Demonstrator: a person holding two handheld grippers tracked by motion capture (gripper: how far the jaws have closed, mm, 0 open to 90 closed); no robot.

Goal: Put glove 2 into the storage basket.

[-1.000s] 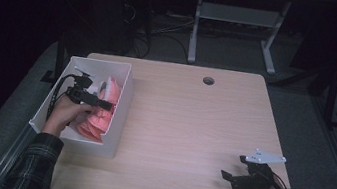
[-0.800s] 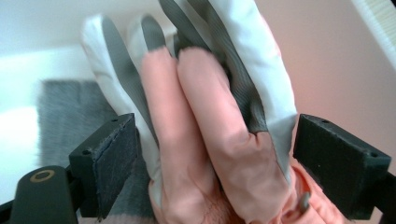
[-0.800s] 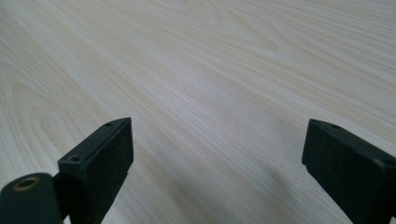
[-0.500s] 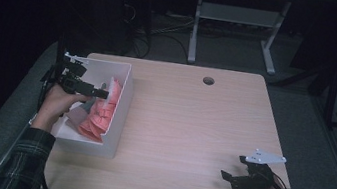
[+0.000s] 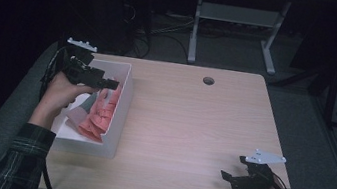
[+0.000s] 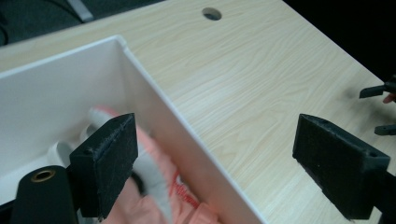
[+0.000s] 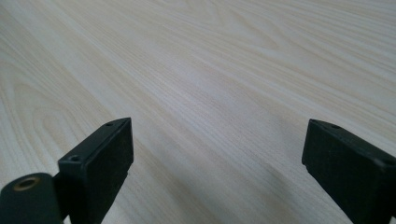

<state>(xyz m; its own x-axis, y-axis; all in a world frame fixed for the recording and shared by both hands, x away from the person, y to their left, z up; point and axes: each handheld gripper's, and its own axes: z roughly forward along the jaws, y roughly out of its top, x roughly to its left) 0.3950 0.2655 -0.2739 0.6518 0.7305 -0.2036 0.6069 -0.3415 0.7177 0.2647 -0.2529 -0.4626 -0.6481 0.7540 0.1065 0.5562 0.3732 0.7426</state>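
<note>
Your left gripper [image 5: 107,84] has lifted out of the white bin [image 5: 124,99], jaws apart and empty (pink cloth [image 5: 100,114] lies inside); right gripper [image 5: 230,177], jaws apart, rests far across the surface [image 5: 191,128].

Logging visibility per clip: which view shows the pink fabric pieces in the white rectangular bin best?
The high view: the pink fabric pieces lie heaped in the white rectangular bin. The left gripper view catches just a corner of them behind the wall; the right gripper view faces bare tabletop.
</note>
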